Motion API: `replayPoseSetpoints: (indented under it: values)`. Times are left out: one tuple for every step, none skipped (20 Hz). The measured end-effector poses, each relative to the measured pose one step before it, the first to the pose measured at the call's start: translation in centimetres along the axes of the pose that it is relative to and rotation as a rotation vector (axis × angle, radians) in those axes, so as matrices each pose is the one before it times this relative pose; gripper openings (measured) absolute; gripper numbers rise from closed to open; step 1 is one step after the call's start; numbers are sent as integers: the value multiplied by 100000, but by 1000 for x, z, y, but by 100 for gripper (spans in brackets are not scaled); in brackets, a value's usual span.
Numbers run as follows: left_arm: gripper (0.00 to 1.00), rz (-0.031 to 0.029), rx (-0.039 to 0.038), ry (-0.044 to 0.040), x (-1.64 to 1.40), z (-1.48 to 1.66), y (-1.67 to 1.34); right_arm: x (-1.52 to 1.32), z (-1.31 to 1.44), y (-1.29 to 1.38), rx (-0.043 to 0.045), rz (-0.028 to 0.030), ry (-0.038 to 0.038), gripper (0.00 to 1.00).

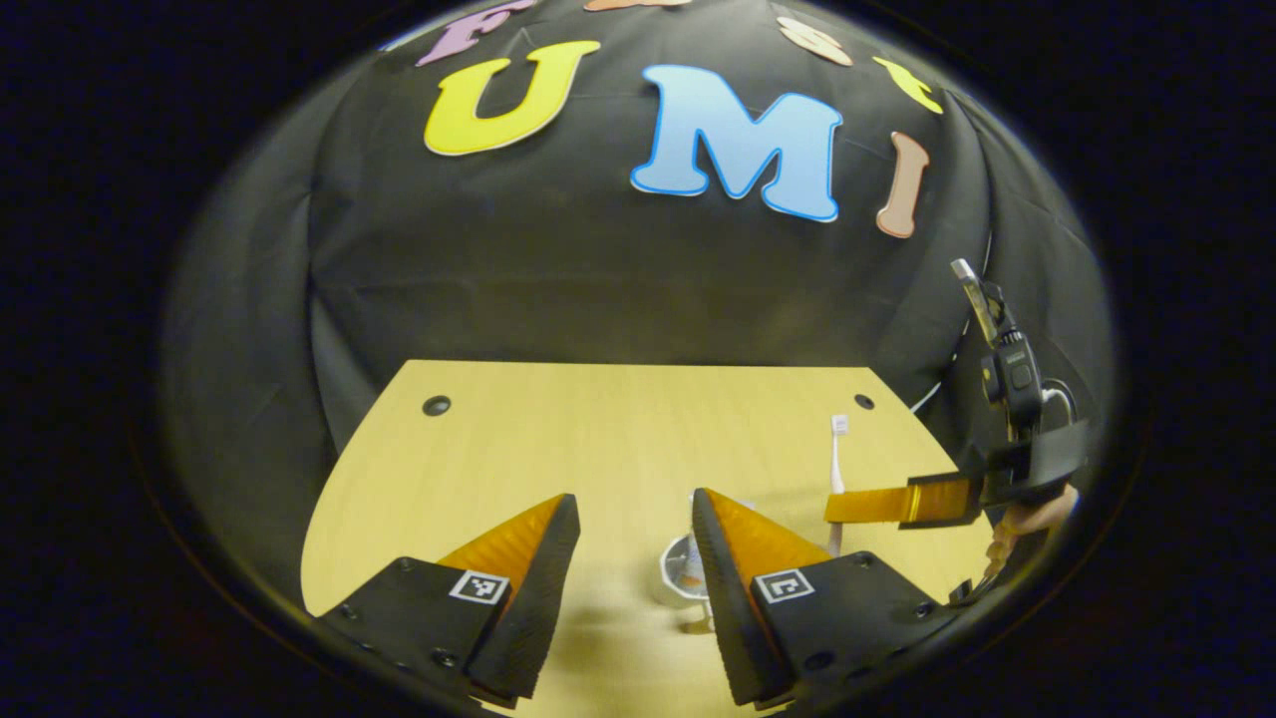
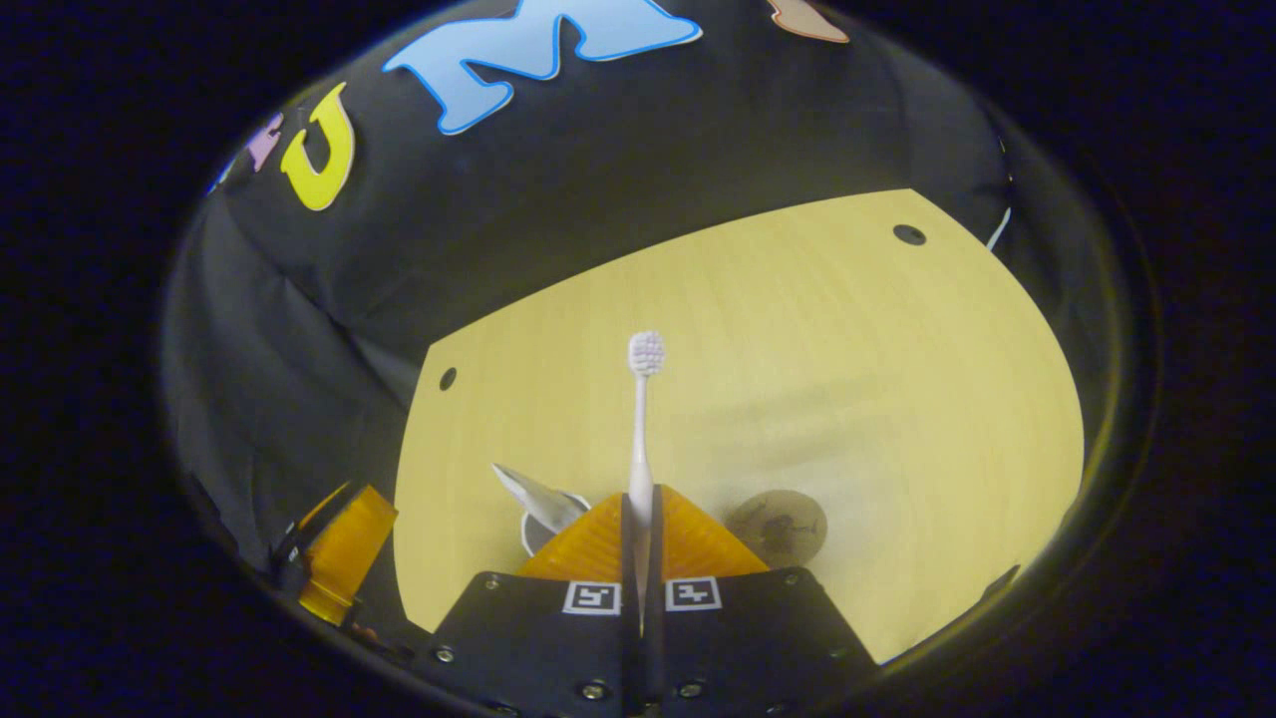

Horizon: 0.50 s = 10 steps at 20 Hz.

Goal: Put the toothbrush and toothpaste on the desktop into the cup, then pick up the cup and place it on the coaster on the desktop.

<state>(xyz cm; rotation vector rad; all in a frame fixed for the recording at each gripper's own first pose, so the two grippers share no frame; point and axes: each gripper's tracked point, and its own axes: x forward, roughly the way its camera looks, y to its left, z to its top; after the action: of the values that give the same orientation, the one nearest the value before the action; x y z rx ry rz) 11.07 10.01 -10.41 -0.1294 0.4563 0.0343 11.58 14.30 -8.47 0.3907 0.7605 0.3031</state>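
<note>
Booth dim overall, desktop [image 1: 618, 439] evenly lit from above, no hard glare. Soft shadow pools under left gripper [image 1: 635, 538]; faint broad shadows cross desktop in right gripper view. Strong fisheye bending at edges, rim darkening. Slight softness on toothbrush [image 2: 643, 419] bristles; near fingers reasonably sharp.

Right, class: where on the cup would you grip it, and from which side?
Probably its side wall below the rim, coming in level from the near side with the open left gripper. The cup stands upright with the toothpaste poking out of its mouth, so a grasp from above would likely be blocked.
</note>
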Motion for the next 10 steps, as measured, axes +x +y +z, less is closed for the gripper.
replayPoseSetpoints:
  values:
    - [71,1567,-999,469,-509,-429,1126,394,62,357,205,454,-758,3]
    - [71,1396,-892,643,-437,-386,1049,571,138,659,656,828,-722,2]
    - [71,1459,-760,827,-103,-474,885,673,139,409,923,160,-761,3]
    - [71,1365,-591,673,-511,-555,1023,608,239,301,672,-39,-895,2]
    - [71,1419,-478,785,-435,-505,842,605,38,216,433,-509,-1069,2]
    - [71,1192,-403,709,-350,-432,888,509,152,140,582,-407,-1085,2]
    - [70,1095,-282,905,-50,-340,743,463,108,361,749,-25,-985,2]
    - [70,912,-282,785,101,-322,605,341,148,209,443,-142,-1587,2]
    - [70,688,-284,914,-104,-484,664,352,53,251,198,-43,-1741,2]
    - [70,652,-300,911,-71,-281,267,216,-116,196,-14,-55,-1691,2]
